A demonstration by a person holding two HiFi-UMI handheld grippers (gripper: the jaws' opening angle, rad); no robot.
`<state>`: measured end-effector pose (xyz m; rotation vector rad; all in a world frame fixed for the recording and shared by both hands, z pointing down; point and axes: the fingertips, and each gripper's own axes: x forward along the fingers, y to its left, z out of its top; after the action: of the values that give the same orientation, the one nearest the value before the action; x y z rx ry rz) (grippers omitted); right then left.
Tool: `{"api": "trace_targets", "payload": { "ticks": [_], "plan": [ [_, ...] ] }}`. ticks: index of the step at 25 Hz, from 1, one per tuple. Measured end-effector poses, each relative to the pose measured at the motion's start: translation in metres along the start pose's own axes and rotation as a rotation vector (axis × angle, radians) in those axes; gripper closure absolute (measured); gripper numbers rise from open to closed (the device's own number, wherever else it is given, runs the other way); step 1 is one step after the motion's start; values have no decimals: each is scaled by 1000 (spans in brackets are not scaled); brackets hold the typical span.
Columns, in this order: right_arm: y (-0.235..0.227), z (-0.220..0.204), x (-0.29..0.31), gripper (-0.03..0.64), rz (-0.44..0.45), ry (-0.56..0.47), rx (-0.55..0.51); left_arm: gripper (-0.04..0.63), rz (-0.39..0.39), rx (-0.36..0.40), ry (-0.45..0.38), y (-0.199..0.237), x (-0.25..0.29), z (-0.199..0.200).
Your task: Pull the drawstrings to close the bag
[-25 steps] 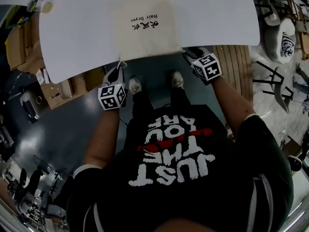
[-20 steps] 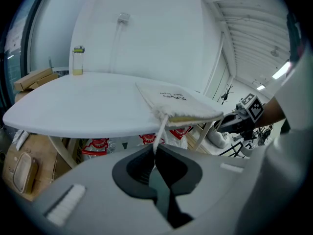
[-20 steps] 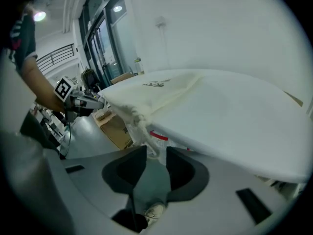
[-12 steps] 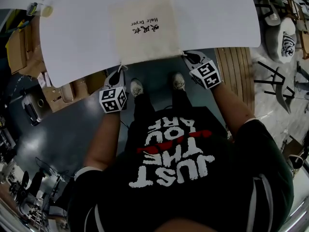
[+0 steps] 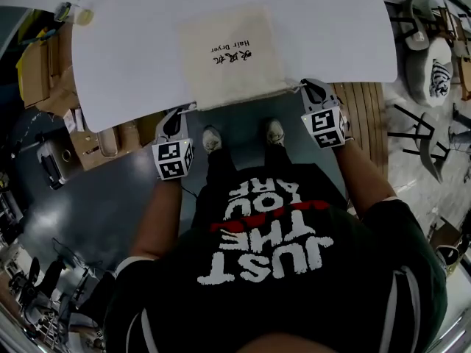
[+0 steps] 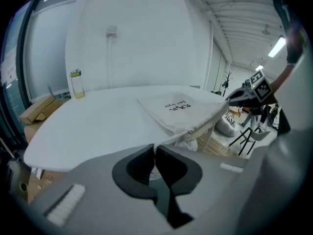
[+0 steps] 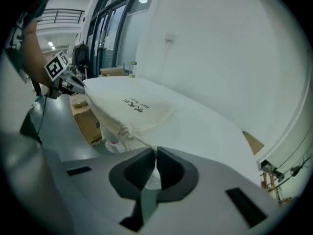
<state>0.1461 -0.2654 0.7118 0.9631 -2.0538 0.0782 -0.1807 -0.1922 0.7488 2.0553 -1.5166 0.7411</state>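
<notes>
**Clerk:** Item one, far left of the table (image 5: pixel 125 65)?

**Checker:** One small bottle (image 5: pixel 83 15), upright, at the far corner, well apart from everything else.

**Clerk:** Item two, left gripper (image 6: pixel 154 150)?

**Checker:** Off the near table edge, pointing down at a slant. Its jaws were pressed together, pinching the left drawstring (image 6: pixel 164 141). That cord ran from the jaw tips straight to the bag's left corner.

**Clerk:** Item three, the bag (image 5: pixel 232 54)?

**Checker:** One cream cloth bag, flat on the white table between the two grippers, printed side up. Its mouth lay along the near edge, sagging a little over it. The mouth corners were slightly puckered and the rest of the cloth was smooth.

**Clerk:** Item four, right gripper (image 7: pixel 155 152)?

**Checker:** Just off the bag's right corner, also slanting down. Its jaws had just been closing and now met on the right drawstring (image 7: pixel 140 141). That cord led from the knot at the corner into the tips.
</notes>
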Motion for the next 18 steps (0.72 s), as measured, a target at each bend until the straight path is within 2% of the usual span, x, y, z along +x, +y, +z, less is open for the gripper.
{"api": "trace_targets", "payload": {
  "ticks": [5,11,14,18],
  "plan": [
    [-29,19,-4,604,-110,16,-25,584,82,134,-4,9,-11,28],
    [-65,71,-13,604,-208,-34,-61,584,183,217,-83,45,-27,88],
    [-86,109,-25,604,-252,-83,-78,584,227,244,-150,57,-39,137],
    [-128,186,-48,604,-333,-191,-120,584,295,280,-295,84,-59,232]
  ]
}}
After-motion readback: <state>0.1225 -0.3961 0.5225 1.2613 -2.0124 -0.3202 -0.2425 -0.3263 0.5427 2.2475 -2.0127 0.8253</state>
